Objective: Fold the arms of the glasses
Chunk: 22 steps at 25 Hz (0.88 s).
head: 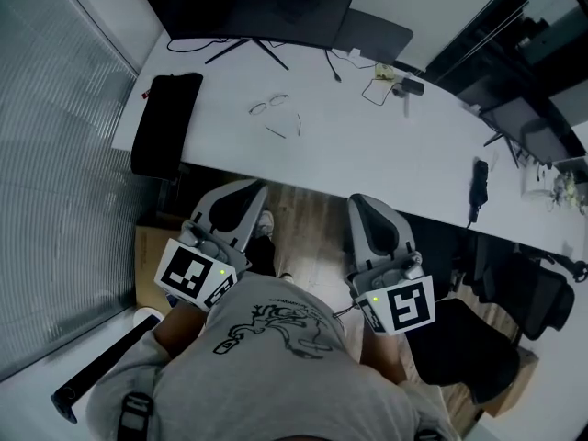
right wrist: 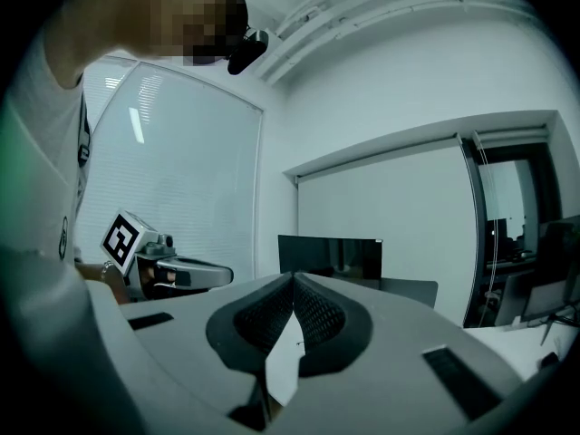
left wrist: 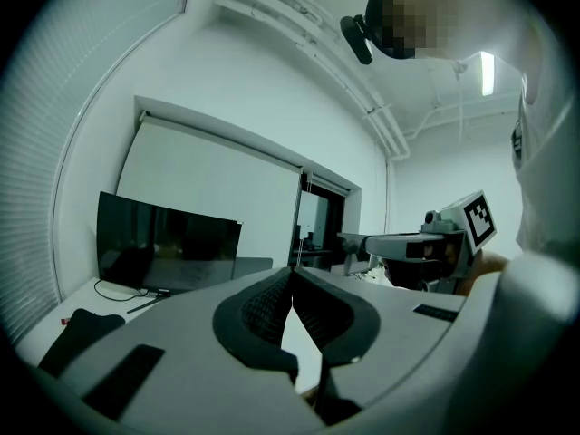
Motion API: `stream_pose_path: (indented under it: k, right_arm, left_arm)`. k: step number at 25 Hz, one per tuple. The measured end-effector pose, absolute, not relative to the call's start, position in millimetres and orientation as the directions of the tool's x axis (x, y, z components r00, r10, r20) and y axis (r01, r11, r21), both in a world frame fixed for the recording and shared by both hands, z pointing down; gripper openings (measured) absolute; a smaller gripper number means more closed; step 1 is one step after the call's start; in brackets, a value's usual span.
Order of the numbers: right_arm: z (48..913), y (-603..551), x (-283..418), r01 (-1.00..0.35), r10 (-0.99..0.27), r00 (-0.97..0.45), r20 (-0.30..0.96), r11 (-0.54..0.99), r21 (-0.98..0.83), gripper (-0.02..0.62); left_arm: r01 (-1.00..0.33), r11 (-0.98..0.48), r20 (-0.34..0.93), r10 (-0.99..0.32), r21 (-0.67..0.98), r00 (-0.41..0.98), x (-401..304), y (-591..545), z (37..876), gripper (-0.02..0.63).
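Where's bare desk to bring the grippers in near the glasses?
Bare desk runs from the glasses right to the black device, along the near edge; a narrower strip separates glasses and black pouch. Crowded at the back: monitor stand, cables.

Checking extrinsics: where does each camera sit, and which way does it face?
Head view: on the head, steeply down onto desk, glasses; shirt, left gripper, right gripper show.
Left gripper view: along its shut fingers toward monitor; right gripper, shirt show.
Right gripper view: likewise; left gripper, shirt show.
Both gripper views share the monitor.
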State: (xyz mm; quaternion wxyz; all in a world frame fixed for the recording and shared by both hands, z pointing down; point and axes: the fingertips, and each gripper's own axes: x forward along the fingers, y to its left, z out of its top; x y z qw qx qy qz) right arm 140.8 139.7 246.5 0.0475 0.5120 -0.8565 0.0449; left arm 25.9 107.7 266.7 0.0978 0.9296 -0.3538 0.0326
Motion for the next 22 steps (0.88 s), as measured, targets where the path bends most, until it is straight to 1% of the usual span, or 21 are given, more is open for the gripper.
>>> stream_pose_path:
  k: [13, 22]
  right_arm:
    - [243, 2, 111, -0.87, -0.86, -0.488, 0.148, 0.493, -0.008, 0.009]
    - [261, -64, 93, -0.882, -0.87, -0.461, 0.177, 0.471, 0.019, 0.009]
  left_arm:
    - [-0.672, -0.726, 0.145, -0.656, 0.146, 0.741, -1, -28, 271, 0.021]
    - [-0.662, -0.734, 0.16, -0.643, 0.151, 0.749, -22, -99, 297, 0.023]
